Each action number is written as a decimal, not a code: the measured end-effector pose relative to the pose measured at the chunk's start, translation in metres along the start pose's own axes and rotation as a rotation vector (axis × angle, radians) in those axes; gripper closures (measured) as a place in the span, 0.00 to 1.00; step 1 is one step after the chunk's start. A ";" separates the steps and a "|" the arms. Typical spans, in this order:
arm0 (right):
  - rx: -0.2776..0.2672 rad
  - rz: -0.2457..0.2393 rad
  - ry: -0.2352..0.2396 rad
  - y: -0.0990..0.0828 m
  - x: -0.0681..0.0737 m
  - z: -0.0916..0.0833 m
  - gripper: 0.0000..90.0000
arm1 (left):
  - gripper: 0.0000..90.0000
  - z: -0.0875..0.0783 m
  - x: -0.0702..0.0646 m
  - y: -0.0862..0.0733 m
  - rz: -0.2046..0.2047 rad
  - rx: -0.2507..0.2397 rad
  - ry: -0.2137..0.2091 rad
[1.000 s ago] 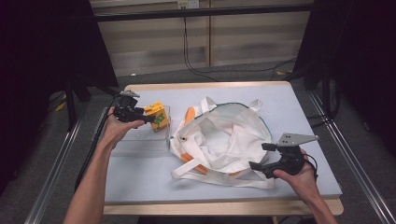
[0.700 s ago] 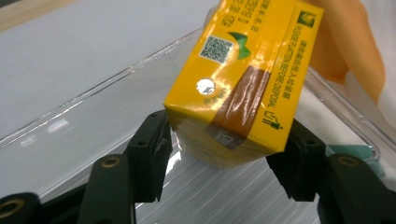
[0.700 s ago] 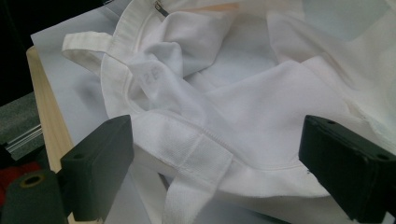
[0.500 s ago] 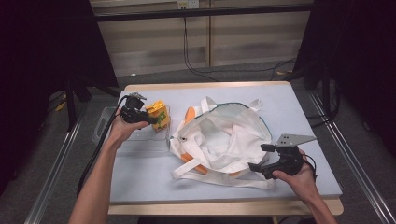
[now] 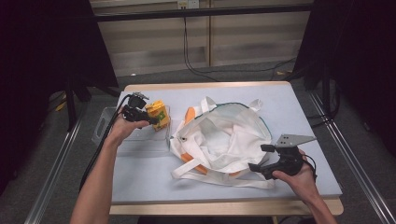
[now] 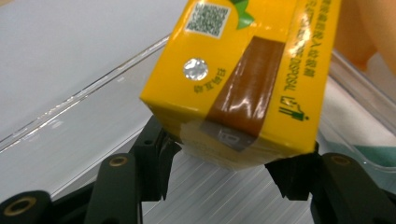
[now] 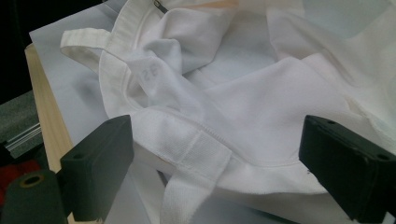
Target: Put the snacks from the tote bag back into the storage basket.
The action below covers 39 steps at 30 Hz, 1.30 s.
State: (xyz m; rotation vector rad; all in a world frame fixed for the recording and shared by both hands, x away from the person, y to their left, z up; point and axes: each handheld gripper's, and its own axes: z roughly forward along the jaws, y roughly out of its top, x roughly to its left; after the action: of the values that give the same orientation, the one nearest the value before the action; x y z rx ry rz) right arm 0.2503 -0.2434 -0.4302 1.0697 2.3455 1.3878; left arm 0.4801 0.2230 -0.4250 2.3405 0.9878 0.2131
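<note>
Left claw [image 5: 148, 116] clamped on yellow juice carton [image 5: 159, 115] over clear bin [image 5: 108, 122], far left | right claw [image 5: 262, 169] stood apart by white tote bag [image 5: 224, 140] | step: I gripped carton | next: likely lift it clear toward bag.

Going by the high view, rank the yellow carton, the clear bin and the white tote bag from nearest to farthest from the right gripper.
From the right gripper:
1. White tote bag, right beside the jaws, mid-table.
2. Yellow carton, in the left gripper, beyond the bag.
3. Clear bin, far left.
</note>
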 end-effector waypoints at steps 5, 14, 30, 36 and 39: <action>0.003 0.000 0.001 0.000 0.000 0.000 0.11 | 0.52 0.000 0.003 0.002 0.072 0.054 -0.003; 0.004 -0.001 0.001 0.000 0.001 0.001 0.11 | 0.56 -0.002 0.007 0.000 0.026 0.064 -0.046; 0.006 -0.001 0.001 0.000 0.001 0.001 0.11 | 0.55 -0.003 0.008 -0.002 -0.061 0.069 -0.053; 0.009 -0.005 0.003 0.000 0.002 0.002 0.11 | 0.51 -0.006 0.012 -0.004 -0.094 0.078 -0.033; 0.006 -0.003 0.002 0.000 0.001 0.002 0.11 | 0.47 -0.009 0.015 -0.004 -0.077 0.095 -0.044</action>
State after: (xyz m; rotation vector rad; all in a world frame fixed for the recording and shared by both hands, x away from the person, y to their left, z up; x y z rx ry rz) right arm 0.2507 -0.2416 -0.4311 1.0661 2.3536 1.3820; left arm 0.4852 0.2397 -0.4215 2.3764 1.0854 0.0857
